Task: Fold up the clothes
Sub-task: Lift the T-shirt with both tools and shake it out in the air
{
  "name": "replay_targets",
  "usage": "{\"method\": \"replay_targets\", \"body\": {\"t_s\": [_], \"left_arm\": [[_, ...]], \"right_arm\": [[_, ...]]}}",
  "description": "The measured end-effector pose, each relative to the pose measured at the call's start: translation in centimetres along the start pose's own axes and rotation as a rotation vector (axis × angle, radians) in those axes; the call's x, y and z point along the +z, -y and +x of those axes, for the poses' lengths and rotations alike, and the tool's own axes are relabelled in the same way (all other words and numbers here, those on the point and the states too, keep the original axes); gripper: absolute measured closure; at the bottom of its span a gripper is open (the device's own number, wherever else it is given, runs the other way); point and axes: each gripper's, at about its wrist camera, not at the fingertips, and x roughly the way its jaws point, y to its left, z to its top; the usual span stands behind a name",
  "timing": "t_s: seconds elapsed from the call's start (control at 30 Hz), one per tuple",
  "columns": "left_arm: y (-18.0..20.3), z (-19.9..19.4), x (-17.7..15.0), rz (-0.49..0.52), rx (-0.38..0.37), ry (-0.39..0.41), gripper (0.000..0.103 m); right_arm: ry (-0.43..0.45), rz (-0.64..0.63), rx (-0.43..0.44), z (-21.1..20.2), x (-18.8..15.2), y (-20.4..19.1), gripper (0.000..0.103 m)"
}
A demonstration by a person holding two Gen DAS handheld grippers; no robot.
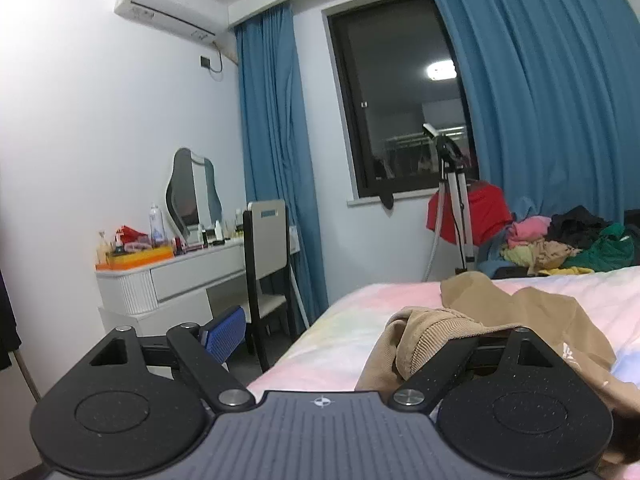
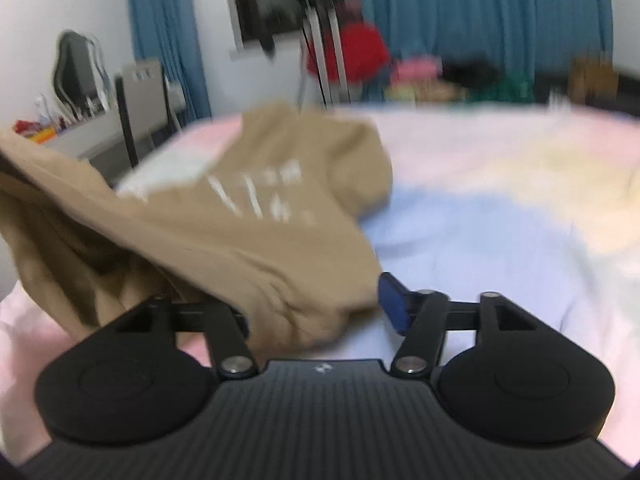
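Observation:
A tan sweatshirt (image 1: pixel 520 320) with white lettering lies crumpled on the pastel bedsheet (image 1: pixel 340 328). My left gripper (image 1: pixel 328 336) stands wide open at the bed's left edge. Its left blue pad (image 1: pixel 224 332) hangs free over the floor, while the ribbed hem of the sweatshirt drapes over its right finger and hides that pad. In the blurred right wrist view the sweatshirt (image 2: pixel 240 220) spreads from the left across the sheet (image 2: pixel 480 220). My right gripper (image 2: pixel 316 308) is open, its right blue pad (image 2: pixel 394 304) clear of the cloth. Tan fabric bunches between the jaws and covers the left finger.
A pile of mixed clothes (image 1: pixel 560 244) lies beyond the far side of the bed, next to a tripod (image 1: pixel 452 200) and a red cloth (image 1: pixel 484 212). A chair (image 1: pixel 266 248) and a cluttered white dresser (image 1: pixel 180 276) stand left of the bed.

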Motion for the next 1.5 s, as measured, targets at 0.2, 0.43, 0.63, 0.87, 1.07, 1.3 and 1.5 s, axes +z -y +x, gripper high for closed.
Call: {"method": "replay_targets", "body": {"t_s": [0.2, 0.43, 0.63, 0.87, 1.07, 1.3, 1.5], "left_arm": [[0.6, 0.9, -0.4, 0.031, -0.018, 0.008, 0.013], [0.3, 0.2, -0.2, 0.017, -0.031, 0.070, 0.009], [-2.3, -0.5, 3.1, -0.080, -0.034, 0.093, 0.008], [-6.5, -3.9, 15.5, -0.202, -0.035, 0.254, 0.007], [-10.4, -9.3, 28.9, -0.261, -0.060, 0.397, 0.004], [-12.9, -16.1, 40.3, -0.224, -0.106, 0.506, 0.001], [-12.2, -16.9, 44.6, -0.213, -0.166, 0.432, 0.000]], "right_arm": [[0.170, 0.099, -0.133, -2.9, -0.1, 1.8, 0.037], [0.483, 0.134, -0.190, -6.9, 0.5, 2.5, 0.020], [0.550, 0.103, -0.138, -10.4, 4.5, 1.0, 0.020], [0.709, 0.104, -0.007, -20.3, 15.7, -0.2, 0.020], [0.785, 0.063, 0.056, -31.5, 23.7, -0.6, 0.020], [0.953, -0.004, 0.072, -42.9, 29.1, -0.1, 0.020], [0.945, -0.026, 0.068, -45.5, 31.3, 1.6, 0.019]]}}
